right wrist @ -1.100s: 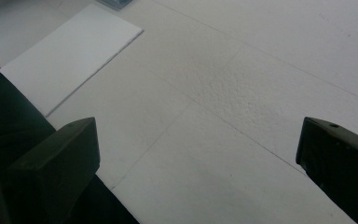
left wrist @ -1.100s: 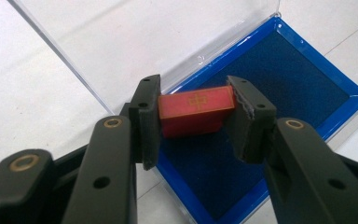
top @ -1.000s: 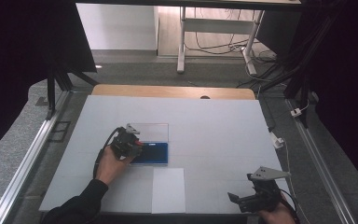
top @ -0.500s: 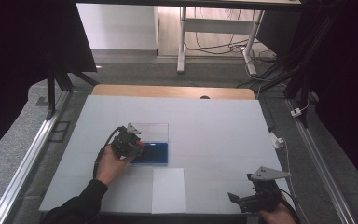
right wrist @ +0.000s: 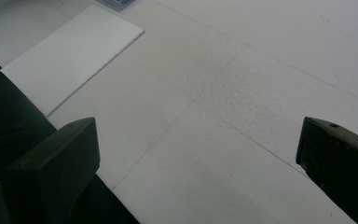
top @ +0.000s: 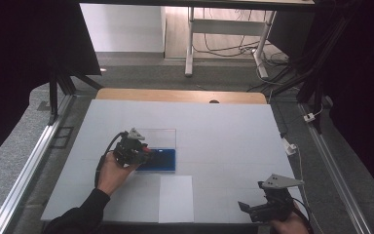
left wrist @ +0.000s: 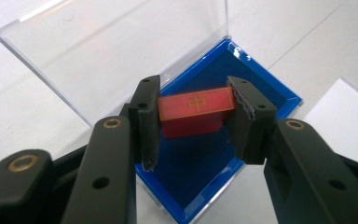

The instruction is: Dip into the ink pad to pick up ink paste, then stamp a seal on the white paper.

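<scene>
Over the desk, high view: left tool (top: 143, 152) hangs above the blue box (top: 161, 159).
Left gripper view: tool pinches the red block (left wrist: 195, 110) over the box.
Right gripper view: right tool (right wrist: 196, 154) apart, idle.
Next: set the block down gently.

Grippers: two, the left gripper (top: 143, 152) at the left of the table, the right gripper (top: 247, 208) near the right front edge.
Red blocks: one red block (left wrist: 196, 108), marked with a gold sign on its top face, between the left gripper's jaws.
Blue trays: one blue tray (left wrist: 279, 95), left of the table's middle, under the red block.
Clear lids: one clear lid (left wrist: 98, 42), standing open at the far side of the blue tray.
White sheets: one white sheet (top: 176, 197), near the front edge, at the middle.
Tables: one table (top: 224, 131), covered in white.
Hands: two, one on each gripper.
</scene>
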Tool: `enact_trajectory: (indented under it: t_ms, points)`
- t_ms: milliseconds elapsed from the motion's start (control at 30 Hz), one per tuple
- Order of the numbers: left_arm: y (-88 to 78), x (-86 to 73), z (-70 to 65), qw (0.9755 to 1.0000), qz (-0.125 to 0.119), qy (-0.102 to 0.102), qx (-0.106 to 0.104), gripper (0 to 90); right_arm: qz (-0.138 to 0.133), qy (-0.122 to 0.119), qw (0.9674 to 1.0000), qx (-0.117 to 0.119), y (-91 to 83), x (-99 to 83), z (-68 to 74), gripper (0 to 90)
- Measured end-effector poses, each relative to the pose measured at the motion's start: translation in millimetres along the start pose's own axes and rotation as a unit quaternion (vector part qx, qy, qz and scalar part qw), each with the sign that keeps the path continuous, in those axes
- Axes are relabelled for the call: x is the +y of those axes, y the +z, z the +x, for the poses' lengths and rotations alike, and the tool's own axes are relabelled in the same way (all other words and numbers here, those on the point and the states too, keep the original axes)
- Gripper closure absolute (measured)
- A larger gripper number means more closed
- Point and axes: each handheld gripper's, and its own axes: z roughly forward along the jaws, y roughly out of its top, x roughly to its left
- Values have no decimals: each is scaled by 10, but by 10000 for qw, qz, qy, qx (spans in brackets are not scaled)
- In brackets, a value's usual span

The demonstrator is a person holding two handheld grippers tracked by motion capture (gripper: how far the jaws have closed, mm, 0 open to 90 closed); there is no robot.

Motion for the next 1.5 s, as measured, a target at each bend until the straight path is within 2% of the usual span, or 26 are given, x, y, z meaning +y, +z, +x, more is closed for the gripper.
enact_trajectory:
  t_ms: [300, 733, 867, 1267, 1500]
  points:
    - [-84, 11, -40, 9997, -119, -2, -194, 576, 5, 4, 10000, 4, 1, 0, 0, 0]
    - [-130, 44, -184, 9988, -174, 224, -396, 576, 13, 36, 10000, 12, 0, 2, -3, 0]
    - [-141, 47, -258, 9981, -225, 300, -491, 576, 10, 33, 10000, 11, 0, 1, -4, 0]
    - [-108, 18, -554, 9944, -107, 676, -800, 576, 8, 39, 10000, 13, -1, 1, -5, 0]
    - [-80, -22, -685, 9925, -36, 793, -926, 577, 16, 42, 10000, 21, 1, 2, -3, 0]
